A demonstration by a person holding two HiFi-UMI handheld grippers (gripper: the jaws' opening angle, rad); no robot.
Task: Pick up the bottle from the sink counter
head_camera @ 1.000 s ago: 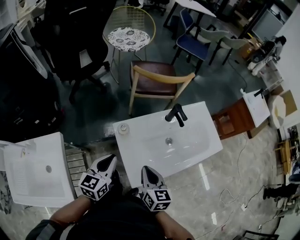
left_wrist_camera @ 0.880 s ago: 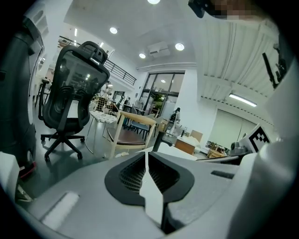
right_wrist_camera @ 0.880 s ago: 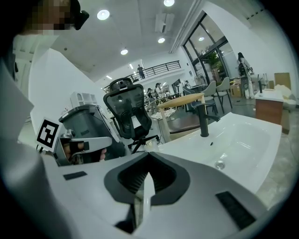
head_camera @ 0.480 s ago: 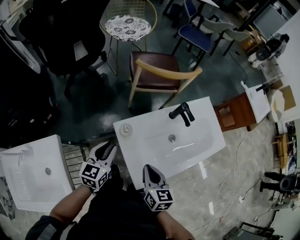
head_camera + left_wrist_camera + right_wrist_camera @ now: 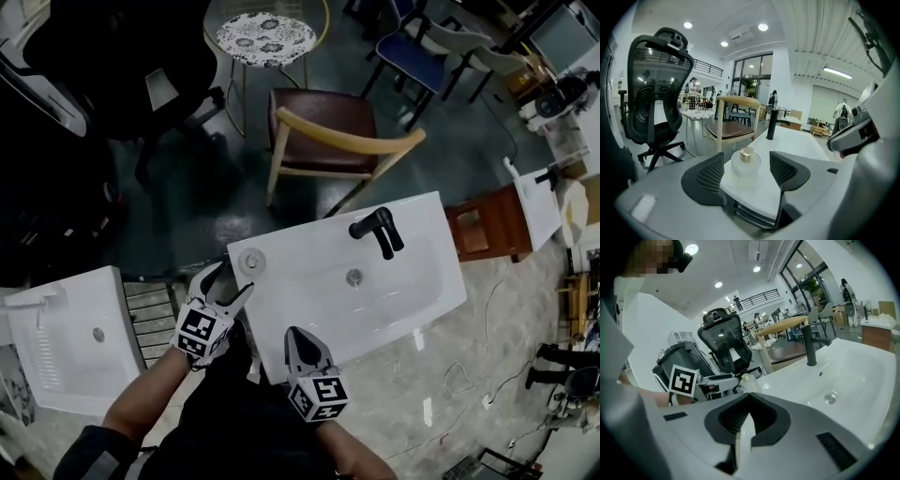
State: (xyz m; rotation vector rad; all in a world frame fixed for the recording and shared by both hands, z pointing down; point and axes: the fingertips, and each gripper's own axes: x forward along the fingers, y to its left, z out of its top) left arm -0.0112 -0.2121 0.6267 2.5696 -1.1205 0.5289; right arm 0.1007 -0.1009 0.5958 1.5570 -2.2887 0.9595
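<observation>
A small clear round bottle (image 5: 251, 261) with a gold cap stands on the near left corner of the white sink counter (image 5: 412, 300). My left gripper (image 5: 234, 279) reaches that corner and its jaws are opening. In the left gripper view the bottle (image 5: 746, 162) sits just ahead of the left gripper (image 5: 746, 165), in line with the gap, and the pads (image 5: 710, 174) do not touch it. My right gripper (image 5: 298, 345) hovers at the counter's front edge, shut and empty. The right gripper view shows the bottle (image 5: 751, 384) beyond the right gripper (image 5: 748, 404).
A black faucet (image 5: 378, 231) and a drain (image 5: 353, 277) lie right of the bottle. A wooden chair (image 5: 330, 131) stands behind the counter, with a round patterned table (image 5: 265, 37) and a black office chair (image 5: 122, 75) farther back. A second white sink (image 5: 66, 337) sits at left.
My left gripper has moved forward to the counter's left corner and its jaws have gone from shut to wide apart. The right gripper has barely moved.
</observation>
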